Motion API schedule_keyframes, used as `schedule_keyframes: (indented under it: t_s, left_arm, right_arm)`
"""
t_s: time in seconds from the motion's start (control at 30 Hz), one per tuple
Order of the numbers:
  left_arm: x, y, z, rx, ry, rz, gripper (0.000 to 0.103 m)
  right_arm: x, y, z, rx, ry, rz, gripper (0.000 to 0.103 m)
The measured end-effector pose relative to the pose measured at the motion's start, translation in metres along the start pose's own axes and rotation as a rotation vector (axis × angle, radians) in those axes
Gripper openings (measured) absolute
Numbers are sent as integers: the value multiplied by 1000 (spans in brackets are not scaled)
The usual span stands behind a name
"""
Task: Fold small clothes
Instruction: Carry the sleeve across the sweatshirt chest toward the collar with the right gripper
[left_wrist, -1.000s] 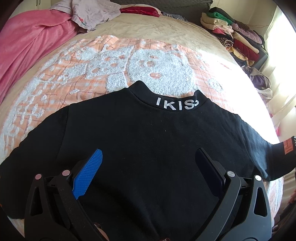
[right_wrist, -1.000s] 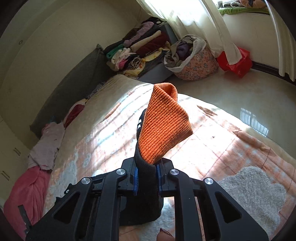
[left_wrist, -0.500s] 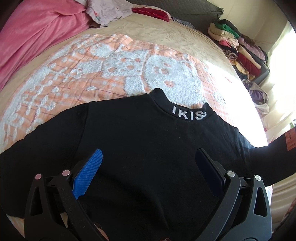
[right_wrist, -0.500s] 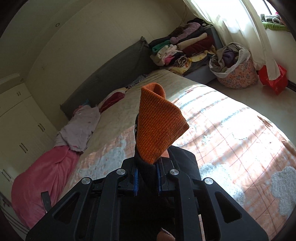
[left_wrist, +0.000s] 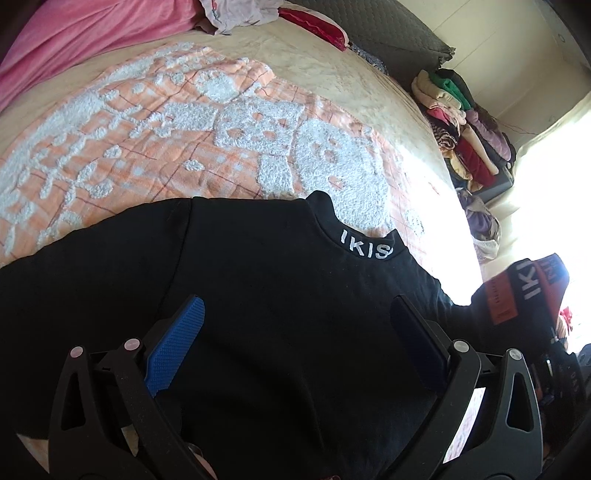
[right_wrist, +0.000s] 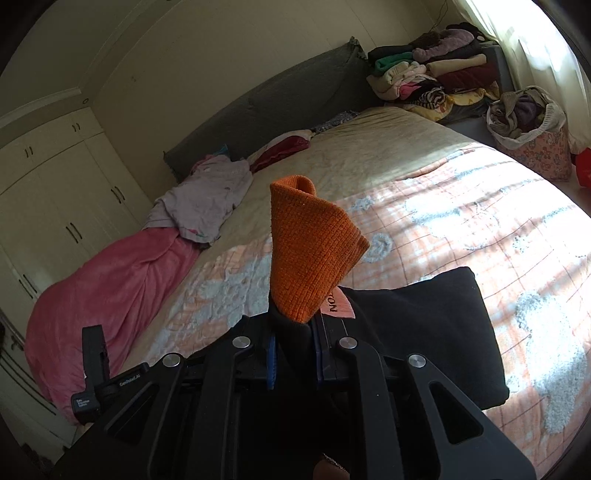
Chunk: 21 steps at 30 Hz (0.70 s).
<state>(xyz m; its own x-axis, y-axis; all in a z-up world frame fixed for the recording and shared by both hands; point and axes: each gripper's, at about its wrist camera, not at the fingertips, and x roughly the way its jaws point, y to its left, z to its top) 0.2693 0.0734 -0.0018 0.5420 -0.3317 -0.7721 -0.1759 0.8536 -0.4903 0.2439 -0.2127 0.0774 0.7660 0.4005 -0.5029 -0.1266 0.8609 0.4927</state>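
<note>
While right gripper (right_wrist: 293, 363) pinches sleeve cuff (right_wrist: 314, 254), left gripper (left_wrist: 299, 332) gapes.

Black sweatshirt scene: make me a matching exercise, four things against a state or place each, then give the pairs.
Things:
1. black sweatshirt
2. orange cuff
3. left gripper
4. laundry basket

States or places:
A. jaws apart, holding nothing
B. on the floor beside the bed
C. spread flat on the blanket
D. sticking up from the shut jaws of the right gripper

Pairs: 1-C, 2-D, 3-A, 4-B
</note>
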Motion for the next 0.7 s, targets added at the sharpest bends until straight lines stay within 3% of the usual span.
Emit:
schedule_keyframes:
  t_s: [0.43, 0.5, 0.57, 0.7]
  left_arm:
    - [0, 8, -1, -43, 54, -122, 94]
    - [2, 6, -2, -39, 66, -131, 94]
    - [6, 5, -4, -40, 88, -150, 94]
    - [15, 5, -7, -59, 126, -183, 94]
  right_arm:
    - [56, 21, -38, -40, 130, 5, 16]
    - [58, 23, -43, -46, 151, 20, 23]
    - [58, 24, -46, -52, 161, 53, 44]
    - [47, 27, -47, -93, 151, 56, 48]
